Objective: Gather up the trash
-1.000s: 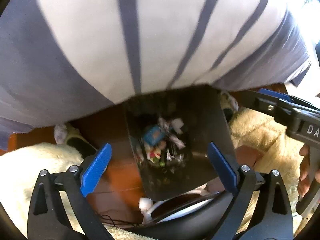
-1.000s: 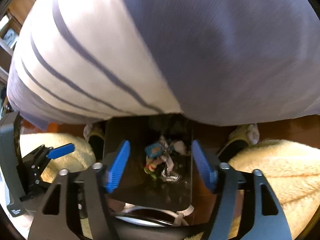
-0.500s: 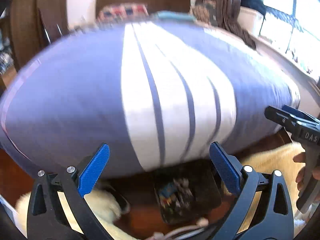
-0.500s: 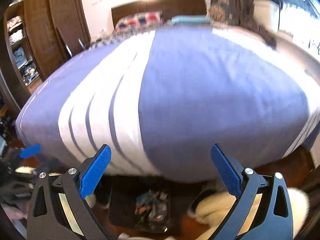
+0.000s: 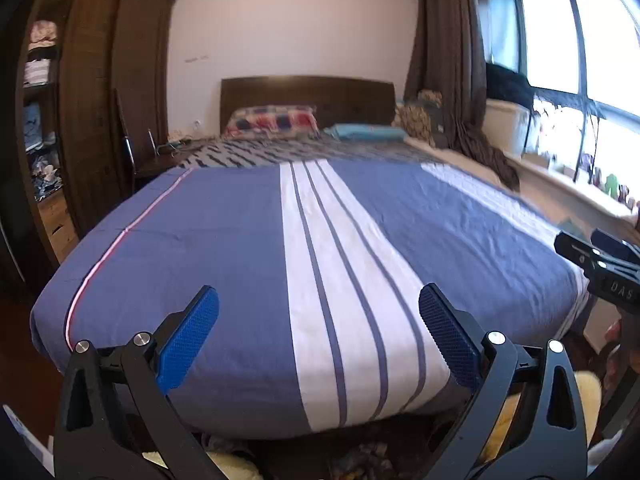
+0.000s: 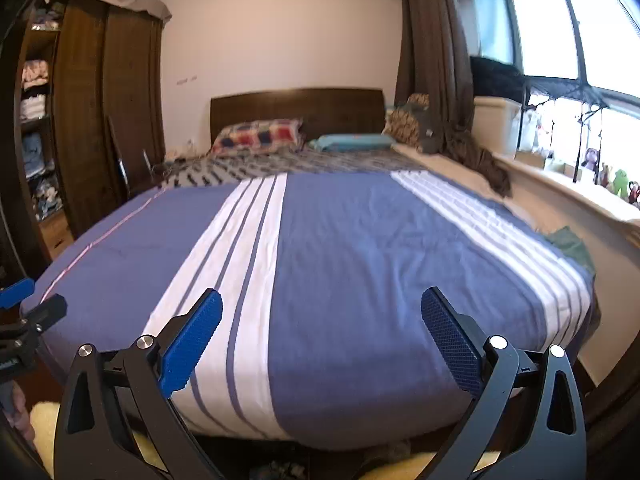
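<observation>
Item: both grippers, ours. Left gripper (image 5: 318,334) spread wide, nothing between its pads; right gripper (image 6: 322,336) likewise wide and empty. A second ago both looked down into the trash bin; now they face across the bed (image 5: 224,248). Bin contents (image 6: 280,470) barely show at the bed's foot edge. We judge the drop finished, next litter unsighted.

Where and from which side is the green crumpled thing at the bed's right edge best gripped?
Pinch a raised fold of the green crumpled thing, coming from above with the open right gripper. It lies limp and low on the bed edge, so probably only a ridge offers purchase.
</observation>
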Demonstrator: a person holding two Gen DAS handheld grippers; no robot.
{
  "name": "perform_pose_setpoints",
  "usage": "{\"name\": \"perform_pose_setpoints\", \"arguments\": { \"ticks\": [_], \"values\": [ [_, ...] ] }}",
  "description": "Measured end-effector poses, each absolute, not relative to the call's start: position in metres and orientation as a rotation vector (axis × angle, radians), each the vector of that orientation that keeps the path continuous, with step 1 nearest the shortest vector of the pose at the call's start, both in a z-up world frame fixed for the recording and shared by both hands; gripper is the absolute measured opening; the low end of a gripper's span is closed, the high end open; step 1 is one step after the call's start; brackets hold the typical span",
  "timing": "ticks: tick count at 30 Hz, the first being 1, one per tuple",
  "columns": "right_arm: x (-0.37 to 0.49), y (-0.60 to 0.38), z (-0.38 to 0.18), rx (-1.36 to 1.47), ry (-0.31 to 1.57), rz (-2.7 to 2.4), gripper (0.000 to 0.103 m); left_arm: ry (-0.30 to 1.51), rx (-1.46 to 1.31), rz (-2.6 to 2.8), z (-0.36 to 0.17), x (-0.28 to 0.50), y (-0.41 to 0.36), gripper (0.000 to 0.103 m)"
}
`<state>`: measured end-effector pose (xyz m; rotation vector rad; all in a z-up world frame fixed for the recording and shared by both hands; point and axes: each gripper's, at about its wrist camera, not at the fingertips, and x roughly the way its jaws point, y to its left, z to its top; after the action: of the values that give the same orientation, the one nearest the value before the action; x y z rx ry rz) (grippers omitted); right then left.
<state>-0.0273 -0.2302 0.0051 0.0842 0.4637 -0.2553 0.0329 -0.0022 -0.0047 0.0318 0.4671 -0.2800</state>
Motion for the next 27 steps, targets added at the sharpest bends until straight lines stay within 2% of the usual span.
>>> {"name": "perform_pose_setpoints", "arguments": {
  "ticks": [7,18,27],
  "values": [
    [-0.039,-0.228,0.025,0.072,0.410,-0.274,0.100,0.367,0.035,-0.231,0.023,0.015,0.004,0.095],
    [-0.077,-0.218,0.037,0.049,0.325,-0.320,0.100,0.307,0.030,-0.203,0.032,-0.012,0.012,0.095],
    [-0.080,-0.217,0.034,0.040,0.325,-0.326,0.100,0.294,0.031,-0.204,0.030,-0.019,0.013,0.095]
  ]
}}
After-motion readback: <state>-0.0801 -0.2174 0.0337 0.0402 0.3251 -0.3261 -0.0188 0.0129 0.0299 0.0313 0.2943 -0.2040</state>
